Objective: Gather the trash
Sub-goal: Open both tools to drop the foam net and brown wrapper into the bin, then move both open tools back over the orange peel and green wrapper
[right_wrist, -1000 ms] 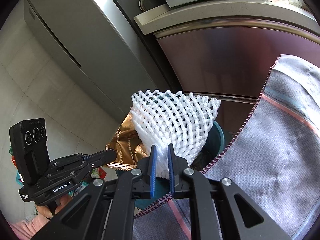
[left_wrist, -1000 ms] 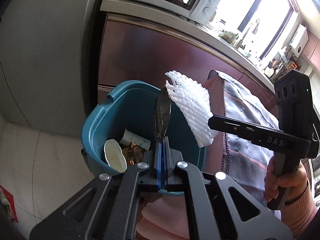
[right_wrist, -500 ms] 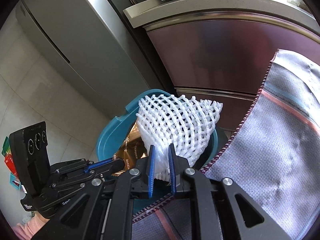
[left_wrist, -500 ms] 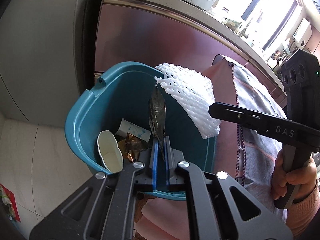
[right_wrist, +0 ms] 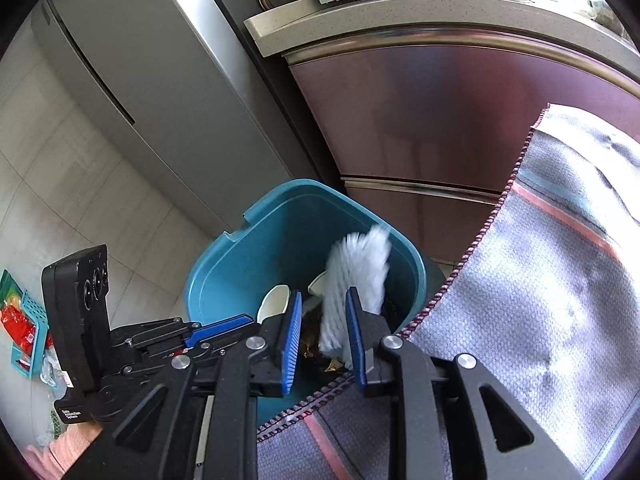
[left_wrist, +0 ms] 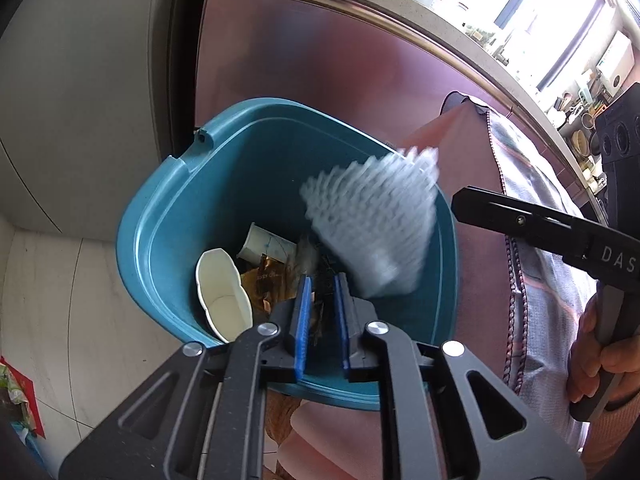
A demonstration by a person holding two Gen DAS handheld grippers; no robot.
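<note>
A teal bin (left_wrist: 168, 208) stands on the floor under both grippers. My left gripper (left_wrist: 322, 320) hangs over its near rim with the jaws opening and nothing between the blue pads. The dark snack wrapper (left_wrist: 324, 280) lies loose in the bin just beyond them. A white foam net (left_wrist: 372, 224), blurred, is dropping into the bin. My right gripper (right_wrist: 324, 332) is opening too, and its pads are off the foam net (right_wrist: 356, 276). It also shows from the side as the right gripper (left_wrist: 480, 208). A crushed paper cup (left_wrist: 220, 292) and a second cup (left_wrist: 264, 242) lie inside.
A grey fridge (right_wrist: 132, 80) stands behind the bin on the left, and a maroon cabinet (right_wrist: 420, 120) under a counter with a microwave is behind it. A striped cloth (right_wrist: 540, 300) hangs at the bin's right. Packets and a small teal basket (right_wrist: 24, 328) lie on the floor.
Both grippers have opened. The wrapper has left the left jaws and fallen into the bin, and the foam net has slipped from the right jaws and is falling. The left gripper came lower.
</note>
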